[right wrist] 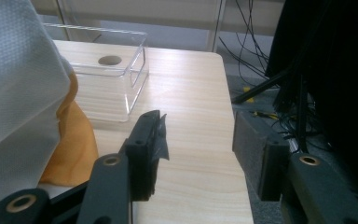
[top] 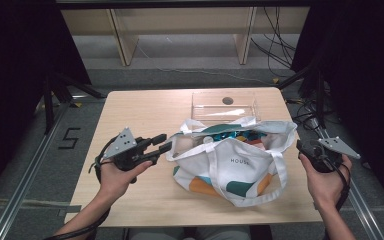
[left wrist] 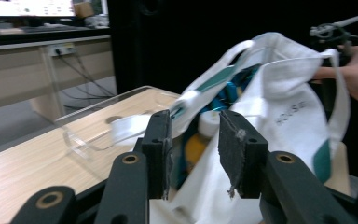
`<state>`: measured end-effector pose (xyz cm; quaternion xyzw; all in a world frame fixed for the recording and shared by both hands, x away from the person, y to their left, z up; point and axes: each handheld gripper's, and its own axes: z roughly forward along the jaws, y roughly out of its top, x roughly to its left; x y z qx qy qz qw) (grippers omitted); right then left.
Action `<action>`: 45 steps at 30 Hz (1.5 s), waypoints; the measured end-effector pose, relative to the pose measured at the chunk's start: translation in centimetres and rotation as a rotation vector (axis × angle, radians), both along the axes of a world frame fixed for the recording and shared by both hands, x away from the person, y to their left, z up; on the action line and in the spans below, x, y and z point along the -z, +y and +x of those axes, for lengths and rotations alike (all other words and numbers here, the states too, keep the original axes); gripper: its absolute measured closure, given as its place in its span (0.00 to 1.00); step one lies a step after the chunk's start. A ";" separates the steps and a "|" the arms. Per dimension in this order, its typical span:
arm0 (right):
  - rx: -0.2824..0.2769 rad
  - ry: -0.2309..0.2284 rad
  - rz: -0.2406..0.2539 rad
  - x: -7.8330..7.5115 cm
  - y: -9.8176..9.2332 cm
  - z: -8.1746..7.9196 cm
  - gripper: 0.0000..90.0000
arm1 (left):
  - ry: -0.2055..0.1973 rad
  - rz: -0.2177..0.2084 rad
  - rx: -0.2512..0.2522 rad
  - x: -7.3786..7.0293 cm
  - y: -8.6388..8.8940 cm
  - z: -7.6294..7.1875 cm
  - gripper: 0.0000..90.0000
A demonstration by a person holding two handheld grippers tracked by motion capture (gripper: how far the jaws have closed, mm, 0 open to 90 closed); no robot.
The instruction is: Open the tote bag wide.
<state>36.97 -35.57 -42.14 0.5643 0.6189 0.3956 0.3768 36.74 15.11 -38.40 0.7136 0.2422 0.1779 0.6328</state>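
Pale wood-grain counter (top: 145,112), dark drapes on both sides, grey floor with a taped "5" (top: 69,138) at left. Wooden shelf legs (top: 122,42) and loose cables (top: 275,45) behind. Clear plastic box (top: 224,106) at the far edge. White tote bag (top: 235,162) sits mid-counter, mouth agape. Left hand-held gripper (top: 164,142) at the bag's left rim, jaws part-closed, no cloth visibly pinched. Right hand-held gripper (right wrist: 198,154) beside the bag's right edge, jaws apart over bare wood.

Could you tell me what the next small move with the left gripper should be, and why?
Probably ease the left gripper forward onto the tote bag rim and close: its jaws sit at the bag's open edge, nothing pinched yet.
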 end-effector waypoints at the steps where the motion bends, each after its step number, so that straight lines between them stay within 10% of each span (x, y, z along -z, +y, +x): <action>1: 0.006 0.002 0.003 0.0 0.1 0.0 0.59 | 0.005 0.006 0.019 -0.1 -0.5 0.0 0.69; 20: -0.028 0.004 -0.034 0.1 0.1 0.2 0.60 | -0.063 0.125 0.221 -1.6 -9.0 1.3 0.60; 45: -0.040 0.012 -0.028 0.2 0.0 0.2 0.60 | -0.066 0.349 0.243 -1.3 -14.0 3.9 0.71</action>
